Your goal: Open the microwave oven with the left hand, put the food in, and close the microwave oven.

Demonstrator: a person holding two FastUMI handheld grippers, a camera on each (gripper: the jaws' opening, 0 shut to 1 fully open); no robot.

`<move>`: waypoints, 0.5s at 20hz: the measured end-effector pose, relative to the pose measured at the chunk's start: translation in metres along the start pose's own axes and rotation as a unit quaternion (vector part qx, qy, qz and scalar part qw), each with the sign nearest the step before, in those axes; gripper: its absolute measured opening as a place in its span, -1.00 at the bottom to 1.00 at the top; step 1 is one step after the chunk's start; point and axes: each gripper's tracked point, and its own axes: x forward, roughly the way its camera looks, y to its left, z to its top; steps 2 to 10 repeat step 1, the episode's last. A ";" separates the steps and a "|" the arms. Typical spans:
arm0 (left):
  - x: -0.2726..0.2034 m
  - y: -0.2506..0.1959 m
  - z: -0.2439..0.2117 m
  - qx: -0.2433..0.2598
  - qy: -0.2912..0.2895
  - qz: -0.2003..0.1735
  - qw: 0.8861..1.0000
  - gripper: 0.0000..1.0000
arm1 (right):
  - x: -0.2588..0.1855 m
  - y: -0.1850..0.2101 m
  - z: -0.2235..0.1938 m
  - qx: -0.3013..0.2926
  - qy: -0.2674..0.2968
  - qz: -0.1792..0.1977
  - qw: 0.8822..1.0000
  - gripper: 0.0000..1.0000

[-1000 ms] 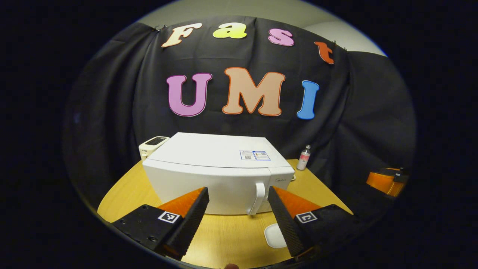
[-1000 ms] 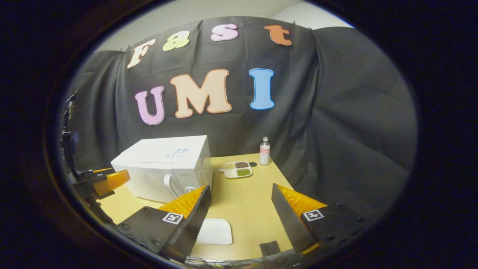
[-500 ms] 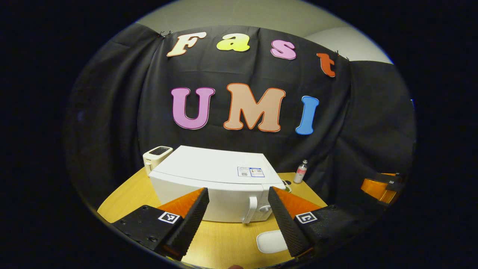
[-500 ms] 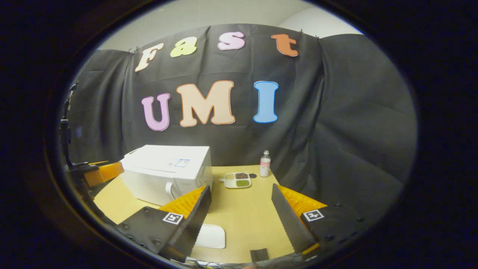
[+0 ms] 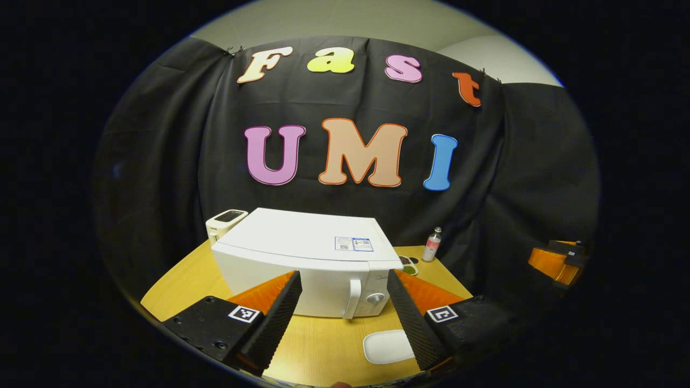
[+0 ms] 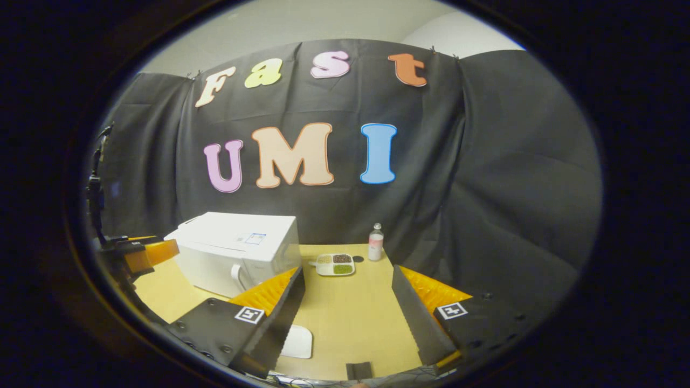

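Even, soft indoor light, sharp focus, edges strongly bowed.

A boxy white microwave oven (image 5: 302, 253) stands upright on the wooden table, its door shut, with a curved white handle (image 5: 351, 298) and a round knob (image 5: 375, 297) on the front. To its right lies a white compartment tray of food (image 6: 335, 264), holding brown and green portions.

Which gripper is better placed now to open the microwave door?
Left. The left gripper is open and faces the microwave head-on, its door handle between the fingers' lines. The right gripper points at bare table.
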 end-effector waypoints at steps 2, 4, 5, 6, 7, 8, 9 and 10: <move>-0.001 -0.004 -0.001 0.000 0.001 0.000 1.000 0.94 | 0.001 -0.003 -0.001 -0.001 0.000 0.000 1.000 0.84; -0.001 -0.004 -0.001 0.000 0.001 0.000 1.000 0.94 | 0.001 -0.003 -0.001 -0.001 0.000 0.000 1.000 0.84; -0.001 -0.004 -0.001 0.000 0.001 0.000 1.000 0.94 | 0.001 -0.003 -0.001 -0.001 0.000 0.000 1.000 0.84; -0.001 -0.004 -0.001 0.000 0.001 0.000 1.000 0.94 | 0.001 -0.003 -0.001 -0.001 0.000 0.000 1.000 0.84; -0.001 -0.004 -0.001 0.000 0.001 0.000 1.000 0.94 | 0.001 -0.003 -0.001 -0.001 0.000 0.000 1.000 0.84; -0.001 -0.004 -0.001 0.000 0.001 0.000 1.000 0.94 | 0.001 -0.003 -0.001 -0.001 0.000 0.000 1.000 0.84; -0.001 -0.004 -0.001 0.000 0.001 0.000 1.000 0.94 | 0.001 -0.003 -0.001 -0.001 0.000 0.000 1.000 0.84; -0.001 -0.004 -0.001 0.000 0.001 0.000 1.000 0.94 | 0.001 -0.003 -0.001 -0.001 0.000 0.000 1.000 0.84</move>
